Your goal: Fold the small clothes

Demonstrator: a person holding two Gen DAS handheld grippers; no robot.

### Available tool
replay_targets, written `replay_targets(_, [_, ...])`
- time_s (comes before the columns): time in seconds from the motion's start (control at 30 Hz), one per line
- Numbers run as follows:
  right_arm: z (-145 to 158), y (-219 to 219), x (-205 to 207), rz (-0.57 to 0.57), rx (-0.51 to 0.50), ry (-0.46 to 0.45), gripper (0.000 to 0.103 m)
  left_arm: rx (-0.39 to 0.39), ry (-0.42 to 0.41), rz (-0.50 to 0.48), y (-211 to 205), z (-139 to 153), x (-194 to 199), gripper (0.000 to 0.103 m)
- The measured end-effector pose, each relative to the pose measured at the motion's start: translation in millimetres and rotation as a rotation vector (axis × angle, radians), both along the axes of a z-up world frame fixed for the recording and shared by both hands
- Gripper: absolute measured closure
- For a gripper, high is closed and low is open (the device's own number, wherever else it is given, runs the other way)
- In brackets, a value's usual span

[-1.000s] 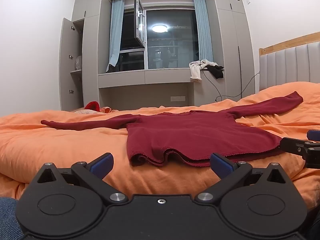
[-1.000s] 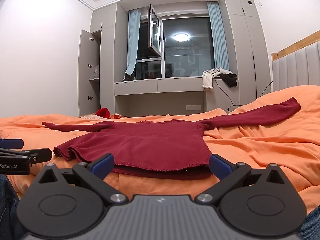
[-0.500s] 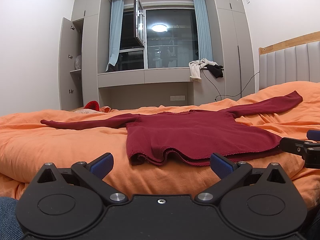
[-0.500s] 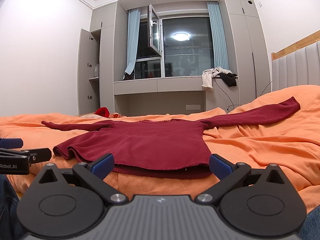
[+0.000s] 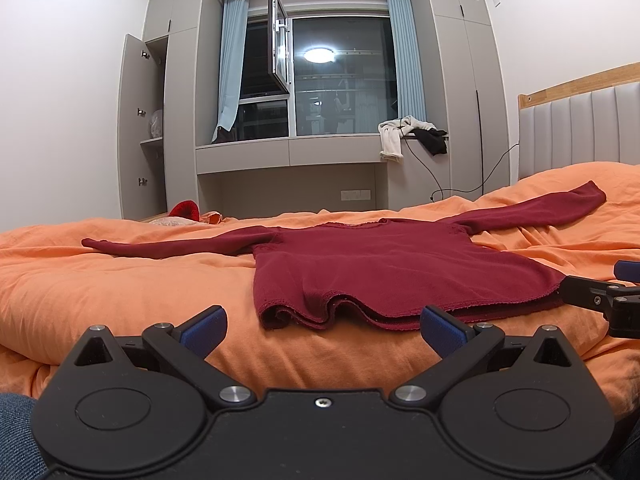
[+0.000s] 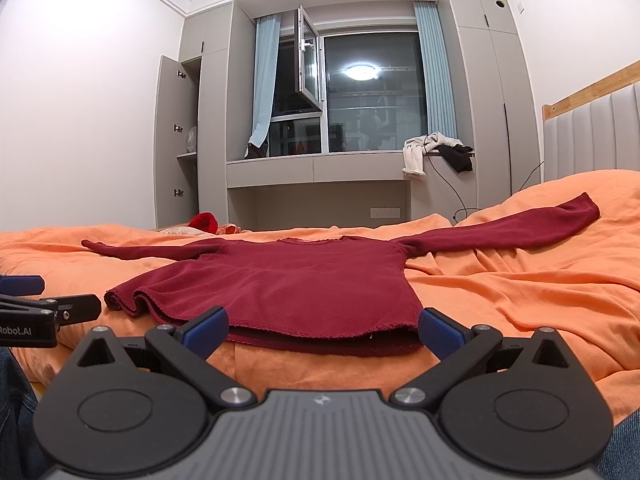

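Orange bedding [image 5: 120, 288] covers the bed, with grey cupboards and a dark window [image 5: 340, 88] behind it and a padded headboard [image 5: 580, 128] at the right. On the bedding lies a dark red sweater [image 5: 380, 268], spread flat with both sleeves stretched out sideways and its hem rippled at the near edge. Some pale and black clothes [image 5: 412, 136] hang off the window ledge. Low at the near edge of the bed, the left gripper [image 5: 322, 326] has its jaws spread wide and empty, just short of the hem. Beside it the right gripper [image 6: 322, 326] also has its jaws spread wide, holding nothing, with the hem lying between its blue pads [image 6: 440, 330]
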State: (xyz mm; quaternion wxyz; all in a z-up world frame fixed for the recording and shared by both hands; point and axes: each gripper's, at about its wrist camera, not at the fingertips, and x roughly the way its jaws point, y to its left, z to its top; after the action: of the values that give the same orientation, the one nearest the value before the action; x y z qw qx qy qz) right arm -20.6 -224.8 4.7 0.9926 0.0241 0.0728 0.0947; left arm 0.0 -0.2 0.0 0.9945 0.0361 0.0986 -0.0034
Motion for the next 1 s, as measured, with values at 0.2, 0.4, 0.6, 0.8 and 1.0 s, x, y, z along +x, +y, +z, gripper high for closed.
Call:
replay_targets(0.2, [0.2,-0.5,0.0,0.001,-0.001,0.001,0.0,0.0,0.001,0.0,0.0,0.0,0.0,0.001])
replay_targets(0.4, [0.2,-0.5,0.0,0.002,-0.002,0.001,0.0,0.0,0.001,-0.001,0.0,0.0,0.0,0.001])
replay_targets(0.6, [-1.0,-1.4,-3.3,0.004,-0.003,0.001,0.0,0.0,0.002,-0.001,0.0,0.0,0.1,0.001])
replay_targets(0.8, [0.7,-0.1,0.7,0.002,-0.002,0.004,0.0,-0.001,0.003,0.0,0.0,0.0,0.1,0.0])
replay_targets(1.0, [0.7,0.0,0.4,0.002,-0.003,0.004,0.0,0.0,0.003,0.0,0.0,0.0,0.1,0.0])
